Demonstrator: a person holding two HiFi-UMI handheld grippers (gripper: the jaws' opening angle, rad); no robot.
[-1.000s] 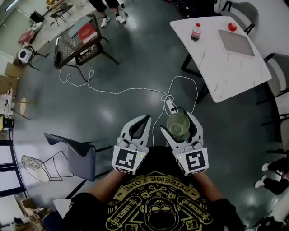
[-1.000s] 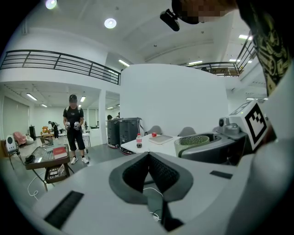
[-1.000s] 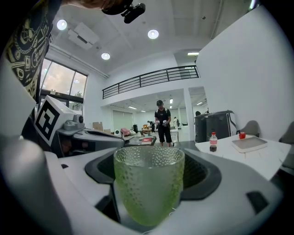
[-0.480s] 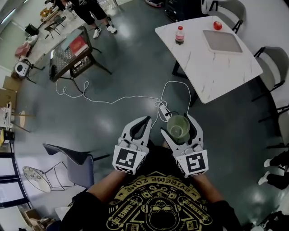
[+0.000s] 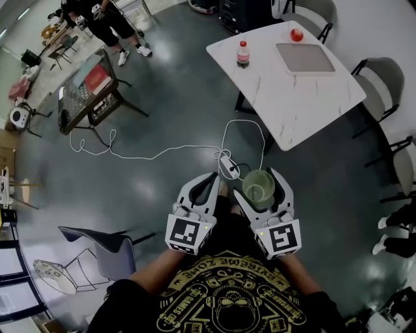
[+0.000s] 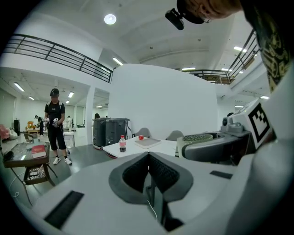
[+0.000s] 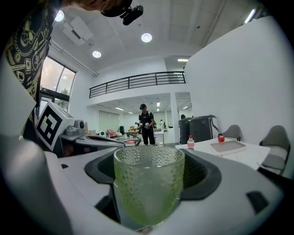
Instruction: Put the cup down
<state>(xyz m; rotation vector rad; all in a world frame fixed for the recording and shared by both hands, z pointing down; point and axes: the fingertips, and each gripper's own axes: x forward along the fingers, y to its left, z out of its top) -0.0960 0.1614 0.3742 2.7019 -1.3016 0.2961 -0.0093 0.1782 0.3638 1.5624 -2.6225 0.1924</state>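
A green dimpled glass cup [image 5: 257, 187] [image 7: 148, 183] stands upright between the jaws of my right gripper [image 5: 262, 188], which is shut on it and held at waist height above the dark floor. My left gripper [image 5: 212, 181] is beside it on the left, shut with nothing between its pads [image 6: 148, 170]. The white marble-look table [image 5: 312, 97] lies ahead and to the right, well beyond both grippers. From the left gripper view the cup [image 6: 196, 137] shows at the right, in the other gripper.
On the table are a soft-drink bottle [image 5: 243, 53], a grey tray [image 5: 304, 57] and a red object [image 5: 296, 34]. Chairs [image 5: 377, 81] stand around it. A white cable and power strip [image 5: 227, 165] lie on the floor ahead. A person [image 5: 107, 19] stands by a glass side table [image 5: 84, 81].
The view has moved forward: the white table has drifted left and closer, and the power strip now lies just ahead of the grippers. Both grippers keep their pose, the cup still held.
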